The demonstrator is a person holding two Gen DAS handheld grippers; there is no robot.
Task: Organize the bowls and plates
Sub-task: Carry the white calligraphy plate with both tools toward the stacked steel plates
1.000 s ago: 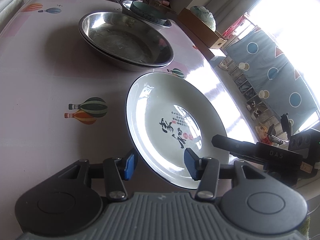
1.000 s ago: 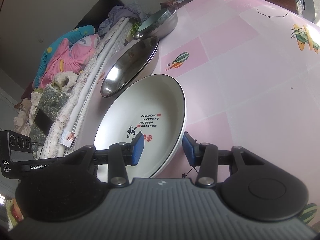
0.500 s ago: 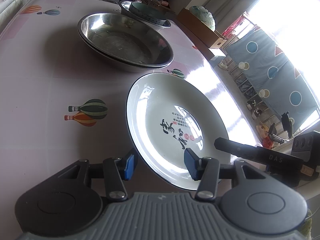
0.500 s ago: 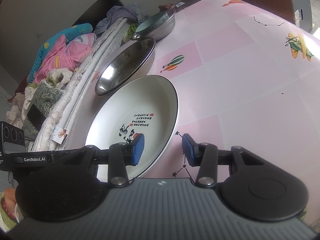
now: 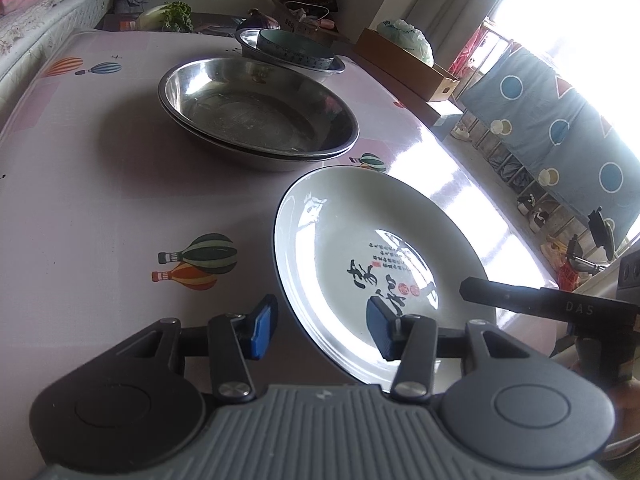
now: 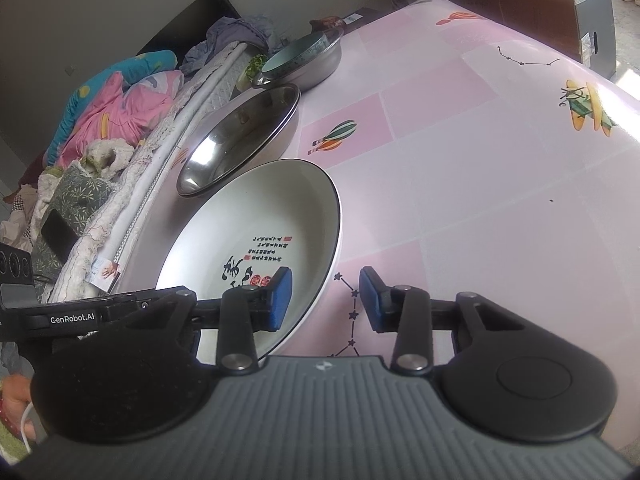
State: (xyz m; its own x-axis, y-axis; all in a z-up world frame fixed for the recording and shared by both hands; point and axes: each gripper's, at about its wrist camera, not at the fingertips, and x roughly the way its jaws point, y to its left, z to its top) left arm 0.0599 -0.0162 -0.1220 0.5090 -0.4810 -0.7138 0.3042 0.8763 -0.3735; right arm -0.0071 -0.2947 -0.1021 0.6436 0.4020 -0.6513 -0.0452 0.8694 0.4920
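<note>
**Plate straddled on both sides, not yet clamped; stacking unfinished**

Nearest, the left gripper has its jaws either side of the plate's near-left rim, one pad under the outside, one over the inside. The jaws have just been closing a little; a clear gap shows at the outer pad, so no grip is made. The right gripper sits likewise on the opposite rim, jaws also just closing, rim between them, outer pad well clear. I judge both open around the plate.

The plate lies near the table's front edge, flat as far as can be told. Beyond it, just beside, two steel basins are nested. Toward the far edge a third basin holds a teal bowl.

Judgement: the basins and bowl look sorted; the plate is the one piece left to place.

Not determinable: whether the inner pads touch the glaze; the plate's nearest rim, hidden behind both gripper bodies; the far basin's contents under the bowl.
</note>
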